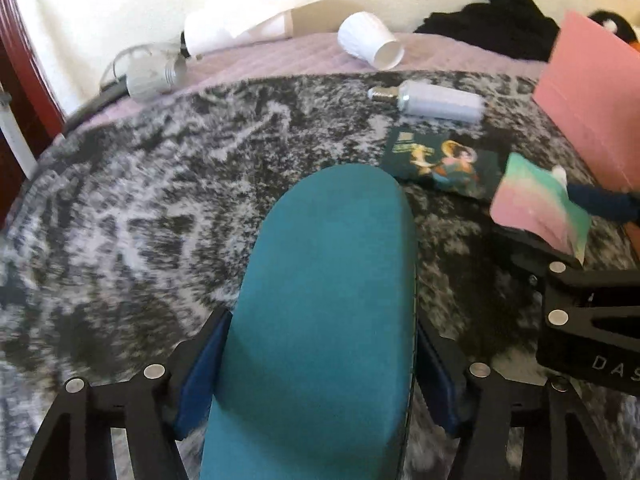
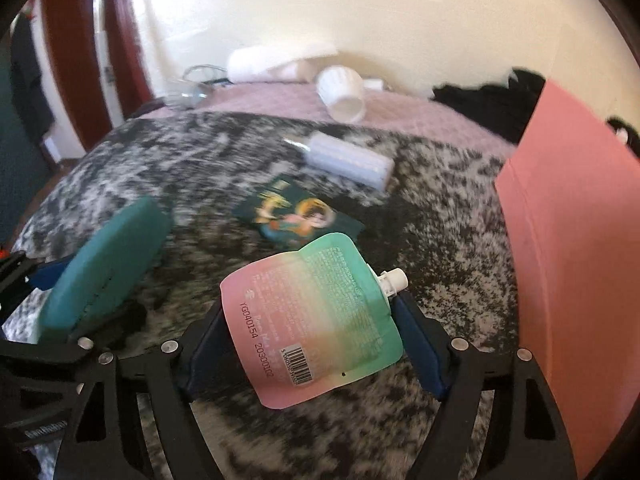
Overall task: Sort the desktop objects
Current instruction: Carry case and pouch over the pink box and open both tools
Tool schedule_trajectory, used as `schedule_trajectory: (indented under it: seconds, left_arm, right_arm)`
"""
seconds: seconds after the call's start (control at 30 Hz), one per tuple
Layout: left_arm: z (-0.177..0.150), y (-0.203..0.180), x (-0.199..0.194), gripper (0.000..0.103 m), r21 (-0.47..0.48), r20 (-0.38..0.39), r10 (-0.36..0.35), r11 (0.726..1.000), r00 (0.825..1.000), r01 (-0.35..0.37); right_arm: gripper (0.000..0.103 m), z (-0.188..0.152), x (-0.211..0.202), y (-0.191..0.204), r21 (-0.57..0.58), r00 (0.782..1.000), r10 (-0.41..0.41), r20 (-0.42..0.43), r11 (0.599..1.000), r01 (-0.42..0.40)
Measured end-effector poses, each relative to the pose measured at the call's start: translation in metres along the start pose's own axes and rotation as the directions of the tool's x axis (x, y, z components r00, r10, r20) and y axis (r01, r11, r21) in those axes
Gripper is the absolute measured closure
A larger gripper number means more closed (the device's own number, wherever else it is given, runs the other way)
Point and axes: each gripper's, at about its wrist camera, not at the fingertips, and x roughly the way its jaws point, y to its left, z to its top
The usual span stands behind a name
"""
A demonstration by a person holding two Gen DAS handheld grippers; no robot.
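Teal case (image 1: 320, 320): clamped between the blue pads (image 1: 200, 376) of the left gripper (image 1: 320, 380), long axis running toward 12 o'clock, lifted off the mottled blanket (image 1: 160, 200). Seen from the right wrist, the same case (image 2: 104, 264) is at 9 o'clock, tilted.

Card (image 1: 440, 166): flat on the blanket at 1 o'clock of the case, dark green with a cartoon figure. A white bulb (image 1: 436, 100) lies on its side just beyond it, toward 12. A white cup (image 1: 370, 40) is tipped over farther back on the pink cover (image 1: 280, 60).

Pouch (image 2: 316, 316): pink-to-green, white spout (image 2: 394, 280) at its 2 o'clock corner, pinched at both side edges by the right gripper (image 2: 316, 344) and held above the blanket, barcode facing the camera.

Pink box (image 2: 580, 260): upright at 3 o'clock, near the pouch, not touching.
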Motion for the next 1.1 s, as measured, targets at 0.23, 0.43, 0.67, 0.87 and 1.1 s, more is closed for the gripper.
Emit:
schedule_trajectory:
  seconds: [0.23,0.43,0.67,0.87,1.1]
  left_arm:
    - [0.008,-0.008,-0.082,0.031,0.056,0.132,0.051,0.997,0.99,-0.059]
    - [0.016,-0.046,-0.155,0.031,0.131,0.26,0.061,0.987,0.964,-0.097]
    - [0.028,-0.137,-0.205,0.031,0.168,0.39,-0.083,0.986,0.917,0.017]
    - [0.025,-0.223,-0.19,0.031,0.194,0.358,-0.246,0.963,0.901,0.187]
    - [0.039,-0.285,-0.145,0.033,0.214,0.309,-0.263,0.956,0.914,0.202]
  right_arm:
    - [0.021,-0.017,-0.087,-0.01,0.099,0.994,0.057,0.097,0.993,-0.067]
    - [0.021,-0.061,-0.181,-0.051,0.15,0.977,0.015,0.211,0.988,-0.048]
    - [0.021,-0.105,-0.244,-0.145,0.412,0.944,-0.025,0.328,0.904,-0.119]
    - [0.021,-0.118,-0.247,-0.221,0.62,0.915,-0.223,0.337,0.784,-0.037]
    - [0.021,-0.121,-0.24,-0.274,0.695,0.899,-0.318,0.301,0.719,0.022]
